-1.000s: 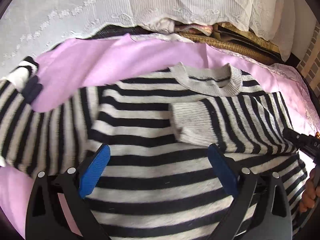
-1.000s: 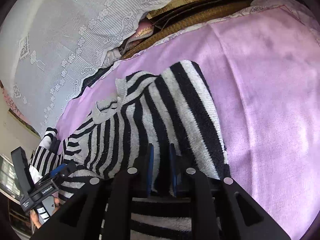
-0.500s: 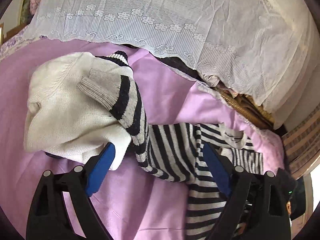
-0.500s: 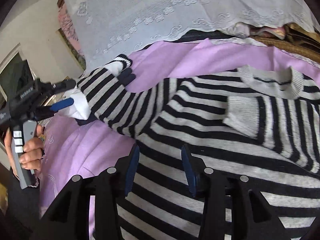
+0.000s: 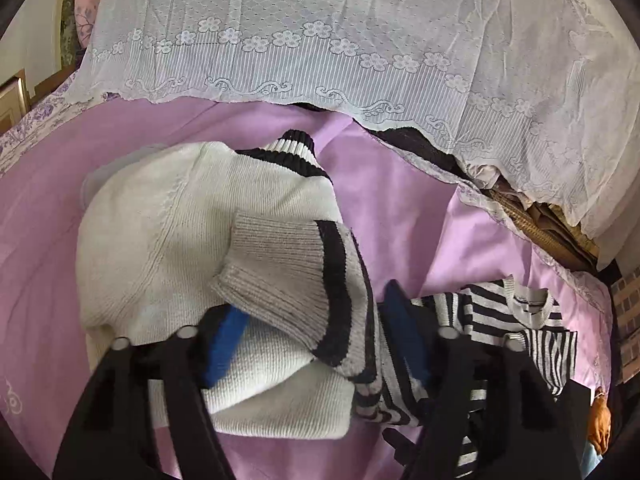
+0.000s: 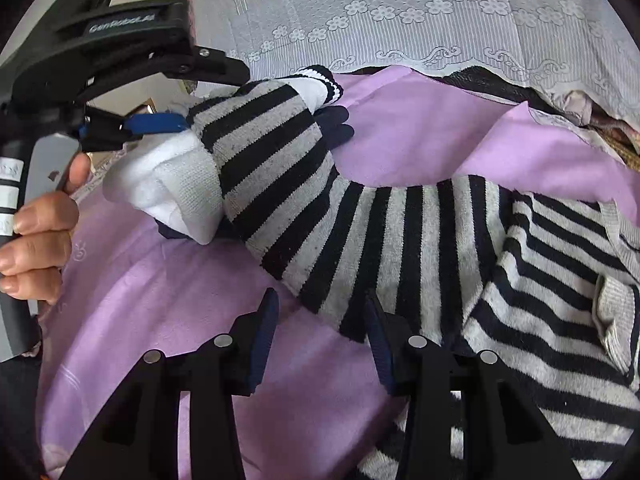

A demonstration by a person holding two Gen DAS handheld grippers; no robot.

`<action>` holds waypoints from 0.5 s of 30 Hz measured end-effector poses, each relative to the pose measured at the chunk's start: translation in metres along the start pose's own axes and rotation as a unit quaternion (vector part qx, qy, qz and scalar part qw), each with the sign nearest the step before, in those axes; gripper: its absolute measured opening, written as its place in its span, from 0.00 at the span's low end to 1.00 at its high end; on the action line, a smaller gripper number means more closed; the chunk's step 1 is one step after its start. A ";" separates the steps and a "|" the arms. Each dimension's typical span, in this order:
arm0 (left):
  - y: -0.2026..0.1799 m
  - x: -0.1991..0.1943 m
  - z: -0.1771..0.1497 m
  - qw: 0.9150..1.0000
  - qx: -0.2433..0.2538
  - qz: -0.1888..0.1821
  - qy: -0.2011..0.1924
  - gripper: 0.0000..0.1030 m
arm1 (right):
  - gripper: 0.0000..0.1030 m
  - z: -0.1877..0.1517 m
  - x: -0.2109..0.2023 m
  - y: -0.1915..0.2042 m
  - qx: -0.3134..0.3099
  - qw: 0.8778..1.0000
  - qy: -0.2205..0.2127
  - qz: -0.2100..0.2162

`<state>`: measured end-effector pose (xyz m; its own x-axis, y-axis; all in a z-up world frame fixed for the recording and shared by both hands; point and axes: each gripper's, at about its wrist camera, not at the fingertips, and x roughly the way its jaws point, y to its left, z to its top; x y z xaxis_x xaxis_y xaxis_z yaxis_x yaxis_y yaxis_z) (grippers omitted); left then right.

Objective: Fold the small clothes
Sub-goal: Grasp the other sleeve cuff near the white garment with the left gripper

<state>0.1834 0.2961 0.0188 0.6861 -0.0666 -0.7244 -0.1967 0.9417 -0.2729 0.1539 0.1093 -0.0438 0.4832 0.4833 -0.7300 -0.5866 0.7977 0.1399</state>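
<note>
A black-and-grey striped sweater [image 6: 460, 248] lies on the purple sheet [image 6: 420, 136]; its body and collar also show in the left wrist view [image 5: 524, 312]. Its left sleeve [image 5: 288, 272] stretches onto a folded white sweater [image 5: 160, 232]. My left gripper [image 5: 316, 344] is open, its blue pads on either side of the sleeve's grey cuff; it also shows in the right wrist view [image 6: 168, 124]. My right gripper [image 6: 320, 340] is open and empty, just above the sleeve's lower edge where it meets the body.
A white lace cover [image 5: 320, 40] drapes over piled items along the back. Brown woven items [image 5: 548, 224] peek out under its right end. The purple sheet [image 5: 40, 208] spreads to the left of the white sweater.
My left gripper has swung left from the sweater body to the sleeve cuff on the white sweater and narrowed around it. My right gripper has opened and moved left to the sleeve.
</note>
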 end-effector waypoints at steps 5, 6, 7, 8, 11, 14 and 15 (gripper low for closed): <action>0.000 -0.006 0.001 1.000 -0.005 -0.007 -0.014 0.09 | 0.13 0.001 0.009 0.003 -0.004 1.000 0.000 -0.005; -0.003 -0.011 0.001 1.000 0.000 -0.005 -0.018 0.09 | 0.12 0.000 0.004 0.003 -0.004 1.000 -0.011 -0.008; -0.008 -0.015 0.001 1.000 0.009 -0.001 -0.024 0.08 | 0.12 0.001 0.000 0.003 -0.002 1.000 -0.022 -0.007; -0.014 -0.021 0.001 0.999 0.021 0.008 -0.031 0.08 | 0.11 0.000 -0.006 0.001 0.004 1.000 -0.031 -0.002; -0.035 -0.038 0.002 0.998 0.050 0.005 -0.047 0.07 | 0.11 -0.004 -0.024 -0.011 0.034 0.998 -0.053 0.016; -0.071 -0.056 0.005 0.994 0.089 0.002 -0.066 0.07 | 0.11 -0.010 -0.044 -0.025 0.054 0.996 -0.071 0.025; -0.086 -0.061 0.006 0.992 0.104 0.001 -0.071 0.07 | 0.11 -0.011 -0.050 -0.034 0.063 0.995 -0.077 0.028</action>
<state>0.1629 0.2211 0.0902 0.7806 -0.0317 -0.6242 -0.0595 0.9904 -0.1246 0.1420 0.0540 -0.0192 0.5507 0.5702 -0.6096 -0.5343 0.8019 0.2673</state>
